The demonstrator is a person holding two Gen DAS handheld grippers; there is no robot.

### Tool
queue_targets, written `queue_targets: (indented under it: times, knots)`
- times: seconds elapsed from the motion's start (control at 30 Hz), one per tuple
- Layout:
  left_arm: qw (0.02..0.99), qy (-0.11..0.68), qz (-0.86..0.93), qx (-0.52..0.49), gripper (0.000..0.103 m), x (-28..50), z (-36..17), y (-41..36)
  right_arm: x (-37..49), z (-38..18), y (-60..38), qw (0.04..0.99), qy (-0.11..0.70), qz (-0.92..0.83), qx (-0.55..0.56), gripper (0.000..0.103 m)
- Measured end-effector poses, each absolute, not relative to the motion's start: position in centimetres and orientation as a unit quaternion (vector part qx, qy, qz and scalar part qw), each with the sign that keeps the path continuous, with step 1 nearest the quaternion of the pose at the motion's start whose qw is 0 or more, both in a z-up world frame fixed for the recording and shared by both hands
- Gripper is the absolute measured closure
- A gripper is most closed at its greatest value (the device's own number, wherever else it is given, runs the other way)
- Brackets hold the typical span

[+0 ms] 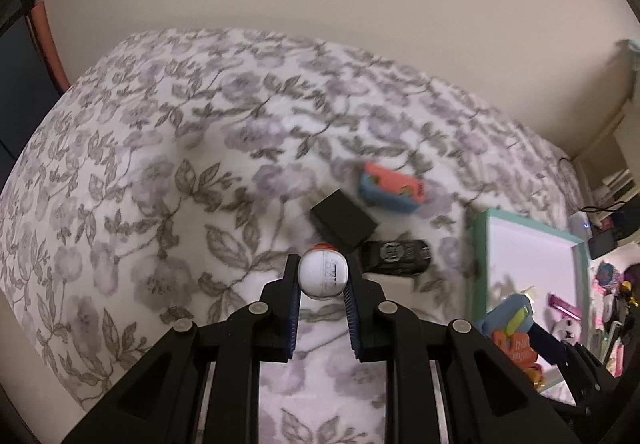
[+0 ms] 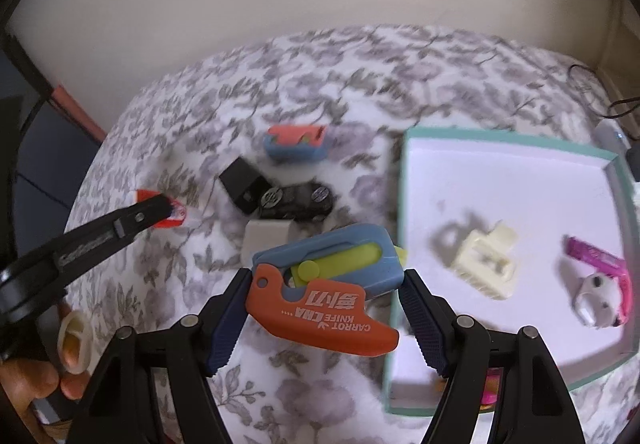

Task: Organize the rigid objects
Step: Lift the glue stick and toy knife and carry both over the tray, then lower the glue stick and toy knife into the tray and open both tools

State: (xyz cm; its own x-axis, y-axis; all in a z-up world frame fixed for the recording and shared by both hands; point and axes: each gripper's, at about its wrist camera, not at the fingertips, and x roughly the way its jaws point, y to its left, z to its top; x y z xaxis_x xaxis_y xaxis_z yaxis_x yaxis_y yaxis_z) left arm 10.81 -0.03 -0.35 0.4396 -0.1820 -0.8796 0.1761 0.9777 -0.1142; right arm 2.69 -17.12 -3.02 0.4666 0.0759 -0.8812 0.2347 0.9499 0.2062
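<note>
A white-and-red tube (image 1: 323, 273) is clamped in the left gripper (image 1: 322, 276) above the floral bedspread (image 1: 160, 172), while a toy carrot knife (image 2: 324, 284) is pinched by the right gripper (image 2: 325, 308) beside the teal-rimmed tray (image 2: 404, 180), apparently bound for sorting there with the hair clip (image 2: 486, 260).

The left tool (image 1: 322, 276) is clamped on a small white-and-red capsule (image 1: 323, 272); the right tool (image 2: 324, 280) grips a toy carrot knife (image 2: 320, 284) crosswise between its fingers.
</note>
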Motion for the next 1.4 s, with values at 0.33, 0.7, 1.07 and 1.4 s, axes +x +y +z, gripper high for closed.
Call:
queue_targets:
  times: [0.33,0.7,1.07,1.4]
  knots:
    - [0.848,0.500,-0.177,0.027,0.082,7.8,1.0,-5.4,0.0,-3.5,-25.8,0.824,0.508,-0.172,0.182,0.027]
    - [0.814,0.516,-0.259,0.062,0.082,3.8,-0.2,-13.7,-4.1,-4.1,-34.1,0.802,0.488,-0.250,0.238,0.027]
    - [0.790,0.531,-0.298,0.075,0.082,1.1,-1.4,-18.1,-5.9,-4.5,-36.4,0.798,0.484,-0.269,0.240,0.027]
    - [0.781,0.545,-0.297,0.071,0.082,1.5,-2.6,-18.4,-4.7,-4.5,-34.9,0.810,0.489,-0.245,0.211,0.027]
